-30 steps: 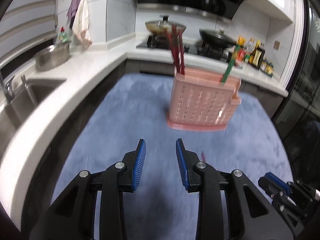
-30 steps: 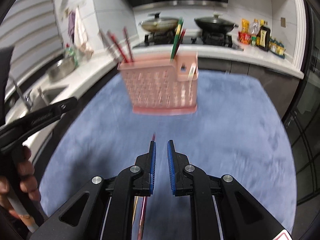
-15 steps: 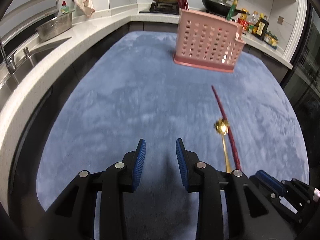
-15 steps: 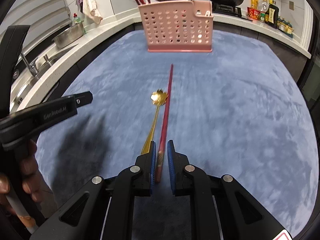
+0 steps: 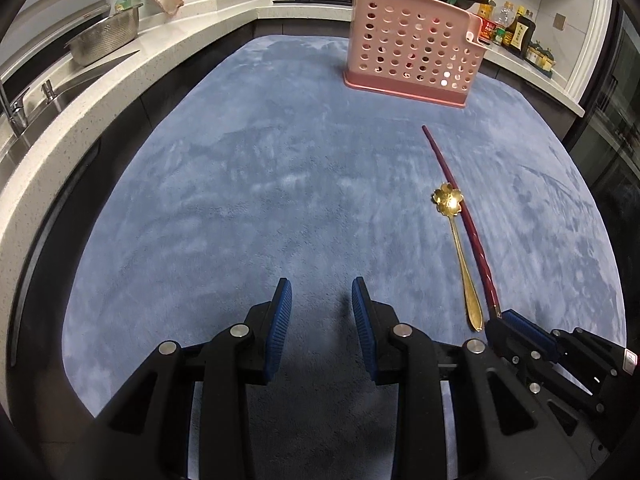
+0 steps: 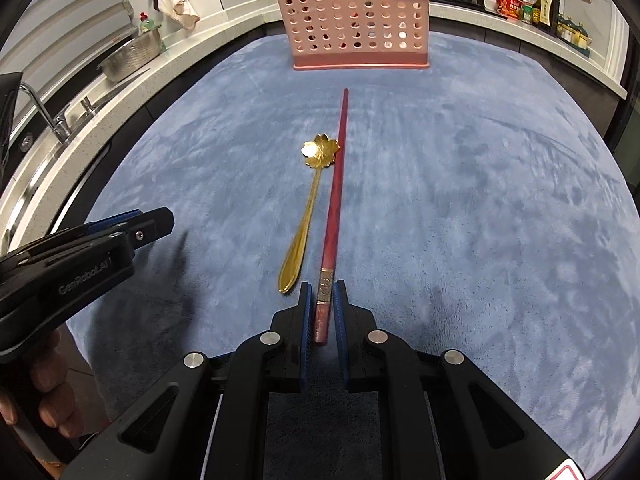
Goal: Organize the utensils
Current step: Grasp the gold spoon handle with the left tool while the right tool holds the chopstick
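A red chopstick [image 6: 335, 196] lies on the blue mat [image 6: 480, 200], pointing at a pink perforated utensil holder [image 6: 356, 24] at the far end. A gold flower-bowl spoon [image 6: 310, 208] lies just left of it. My right gripper [image 6: 323, 294] has its jaws closed around the chopstick's near end, low on the mat. My left gripper [image 5: 322, 298] is open and empty, left of the utensils. In the left wrist view the chopstick [image 5: 460, 208], spoon [image 5: 456, 224] and holder [image 5: 412, 52] show to the right. The holder holds red chopsticks and a green utensil.
A white counter [image 5: 120, 80] with a sink and a metal colander [image 5: 106, 38] runs along the left. A stove with pans and bottles [image 5: 516, 32] stands behind the holder. The mat's edges drop off at both sides.
Both grippers came down and back toward the mat's near end. The right gripper's jaws now sit around the red chopstick's end on the mat, beside the spoon.
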Available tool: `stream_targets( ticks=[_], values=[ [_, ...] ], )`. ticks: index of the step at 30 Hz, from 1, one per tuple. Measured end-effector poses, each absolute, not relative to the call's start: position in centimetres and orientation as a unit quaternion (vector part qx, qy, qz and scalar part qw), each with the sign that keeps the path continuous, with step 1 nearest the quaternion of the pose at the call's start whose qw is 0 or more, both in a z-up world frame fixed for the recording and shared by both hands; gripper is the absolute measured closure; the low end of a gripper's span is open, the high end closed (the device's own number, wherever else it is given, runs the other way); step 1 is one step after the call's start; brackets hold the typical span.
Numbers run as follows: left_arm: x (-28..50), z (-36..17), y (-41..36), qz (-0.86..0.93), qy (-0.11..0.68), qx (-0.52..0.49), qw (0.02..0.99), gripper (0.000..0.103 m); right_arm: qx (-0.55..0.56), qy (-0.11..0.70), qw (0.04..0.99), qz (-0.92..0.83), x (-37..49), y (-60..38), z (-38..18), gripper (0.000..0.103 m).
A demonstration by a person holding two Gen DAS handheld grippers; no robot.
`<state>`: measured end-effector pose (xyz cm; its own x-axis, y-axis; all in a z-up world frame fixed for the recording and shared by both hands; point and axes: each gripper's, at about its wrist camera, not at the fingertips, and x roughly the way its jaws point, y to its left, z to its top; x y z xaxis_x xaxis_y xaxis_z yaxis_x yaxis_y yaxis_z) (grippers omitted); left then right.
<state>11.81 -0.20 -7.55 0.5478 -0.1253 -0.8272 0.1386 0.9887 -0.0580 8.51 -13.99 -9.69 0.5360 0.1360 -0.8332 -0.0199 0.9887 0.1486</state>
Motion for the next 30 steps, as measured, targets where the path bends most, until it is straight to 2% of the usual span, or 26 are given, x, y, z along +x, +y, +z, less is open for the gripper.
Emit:
stream_targets(
  ticks=[12,21,30],
  values=[
    [12.0,-7.9,-0.9,-0.084,0.477,0.011,0.875,0.073,0.060,0.476,0.876,0.037,8.7,-14.5,-9.8,0.095],
    [11.6,-7.8,-2.8,-0.112,0.480,0.008,0.870,0.056,0.087,0.474,0.876,-0.009,8.0,-18.2,-9.7,0.095],
    [11.2,-8.5,-6.6,-0.154,0.496,0.005,0.855,0.055,0.114,0.475,0.872,-0.025,7.0,-20.3,-9.5,0.095]
  ],
)
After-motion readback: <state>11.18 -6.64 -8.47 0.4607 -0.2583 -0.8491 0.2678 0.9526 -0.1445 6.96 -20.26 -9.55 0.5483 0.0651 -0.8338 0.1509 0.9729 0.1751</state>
